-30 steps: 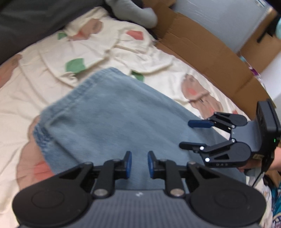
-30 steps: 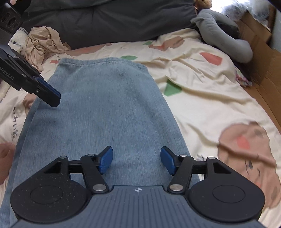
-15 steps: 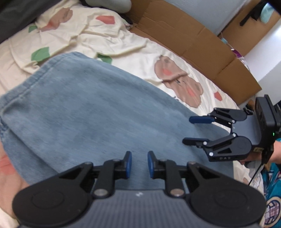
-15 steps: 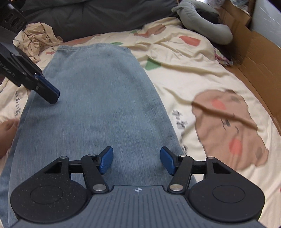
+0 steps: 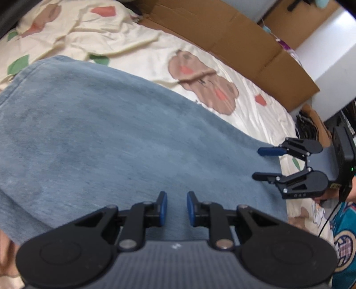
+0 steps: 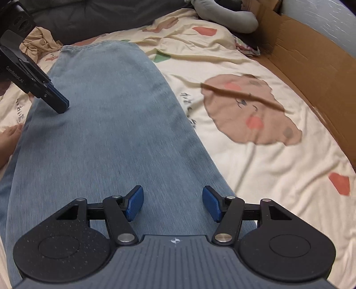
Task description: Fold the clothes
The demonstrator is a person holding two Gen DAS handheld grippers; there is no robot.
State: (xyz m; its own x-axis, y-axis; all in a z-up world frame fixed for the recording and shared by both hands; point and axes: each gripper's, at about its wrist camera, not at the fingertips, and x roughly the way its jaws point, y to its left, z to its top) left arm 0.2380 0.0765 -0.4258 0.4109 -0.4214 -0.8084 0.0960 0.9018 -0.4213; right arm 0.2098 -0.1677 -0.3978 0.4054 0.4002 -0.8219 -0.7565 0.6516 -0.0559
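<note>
Two claws were mine, one in each hand, and both hung over one garment. My left claw had its blue pads a narrow gap apart, with nothing between them, tilted down over the denim garment. My right claw stood with its pads wide apart, likewise empty, above the near end of the same cloth.

Denim garment: light blue, spread flat and lengthwise on the bed, its hemmed far edge lying toward a dark grey cushion. Seen from my left wrist, my right claw hovered at the garment's right border, its pads apart. Seen from my right wrist, my left claw hung above the garment's left side; whether its tip touched the cloth I could not tell.

Bed sheet: cream, printed with brown bear shapes and red and green patches, rumpled beside the garment. Brown cardboard lined the bed's far side. A beige crumpled cloth lay near the garment's far left corner, and a grey stuffed shape rested at the head of the bed.
</note>
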